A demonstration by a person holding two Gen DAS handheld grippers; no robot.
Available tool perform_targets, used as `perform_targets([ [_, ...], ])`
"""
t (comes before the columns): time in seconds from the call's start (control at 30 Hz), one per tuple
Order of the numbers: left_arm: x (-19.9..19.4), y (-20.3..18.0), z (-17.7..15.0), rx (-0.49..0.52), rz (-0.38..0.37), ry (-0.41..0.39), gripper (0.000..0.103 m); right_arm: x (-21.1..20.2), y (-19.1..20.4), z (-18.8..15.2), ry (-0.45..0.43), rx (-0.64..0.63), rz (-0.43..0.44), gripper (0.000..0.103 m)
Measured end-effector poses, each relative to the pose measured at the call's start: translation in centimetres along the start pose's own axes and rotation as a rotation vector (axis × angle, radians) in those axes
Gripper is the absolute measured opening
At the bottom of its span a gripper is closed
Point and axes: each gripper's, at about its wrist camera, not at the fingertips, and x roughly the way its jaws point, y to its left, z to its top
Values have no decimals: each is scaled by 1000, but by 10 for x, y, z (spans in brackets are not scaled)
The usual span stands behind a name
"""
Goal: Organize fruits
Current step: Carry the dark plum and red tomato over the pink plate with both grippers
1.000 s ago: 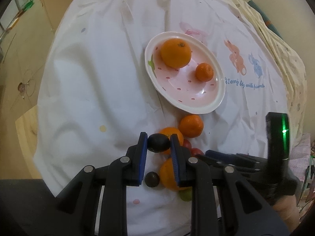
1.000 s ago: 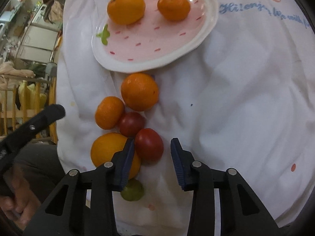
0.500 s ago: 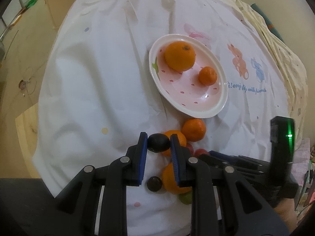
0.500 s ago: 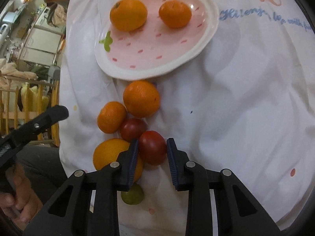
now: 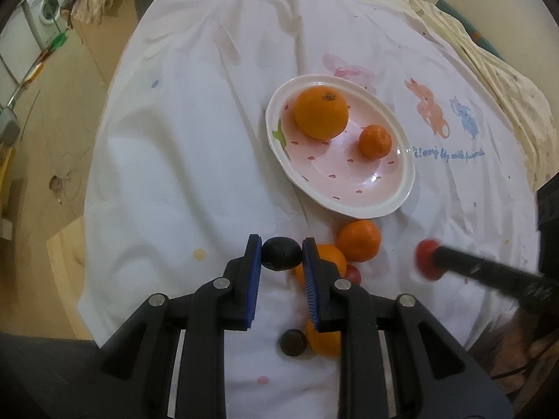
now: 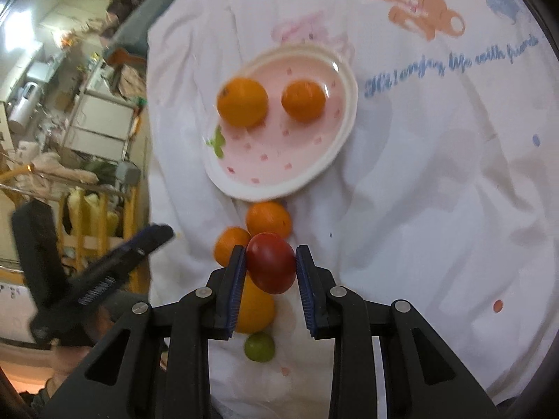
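Two grippers: both were busy, each clamped on one fruit
Left gripper: pads squeezed a dark plum, held up on the near side of the pink plate
Right gripper: pinched a red tomato — lifted, also on the plate's near side
Plate: had a big orange and a small tangerine in it
Loose fruit: oranges bunched just below the plate's near rim, a green lime farthest from it
Cloth: white tablecloth under the plate
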Motion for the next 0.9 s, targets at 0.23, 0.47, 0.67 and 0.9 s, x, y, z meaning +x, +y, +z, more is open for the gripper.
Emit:
perform_targets([
  [0.23, 1, -1, 1, 28, 29, -10, 19, -18, 9, 6, -104, 23, 76, 30],
  [0.47, -14, -10, 29, 57, 20, -49, 19, -45, 11, 37, -223, 19, 116, 30],
  [0.67, -17, -18, 68, 102, 32, -83, 19, -40, 8, 71, -243, 27, 106, 30],
  [0.9, 5, -21, 102, 104, 25, -66, 19, -17, -4, 104, -208, 38, 53, 30],
])
